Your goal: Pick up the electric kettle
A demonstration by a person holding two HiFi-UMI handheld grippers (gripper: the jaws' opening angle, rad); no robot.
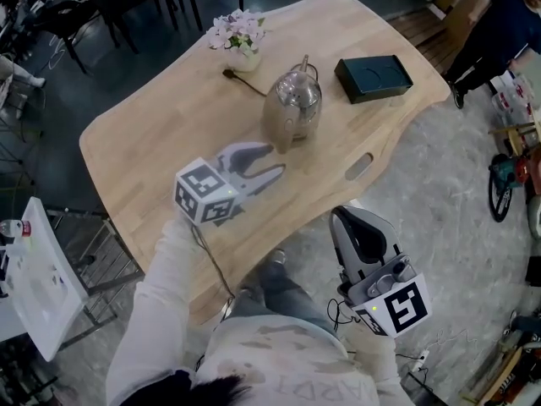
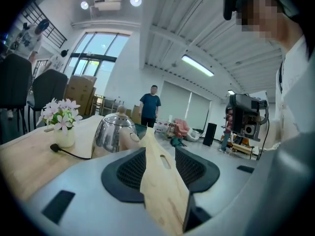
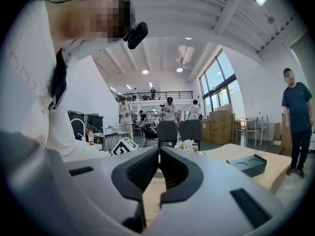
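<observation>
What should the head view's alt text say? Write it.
A steel electric kettle stands on a wooden table, the left gripper open just short of it. The right gripper, shut, is off the table's near edge; a flower vase and a dark tray stand beyond.

A curved pale-wood tabletop (image 1: 152,167) fills the middle. Mottled grey floor (image 1: 439,193) spreads toward 3 o'clock, and dark chairs (image 1: 63,19) stand at 11 o'clock. Tall windows (image 2: 98,45) and a ceiling strip light (image 2: 197,65) brighten the white wall (image 2: 127,75).
</observation>
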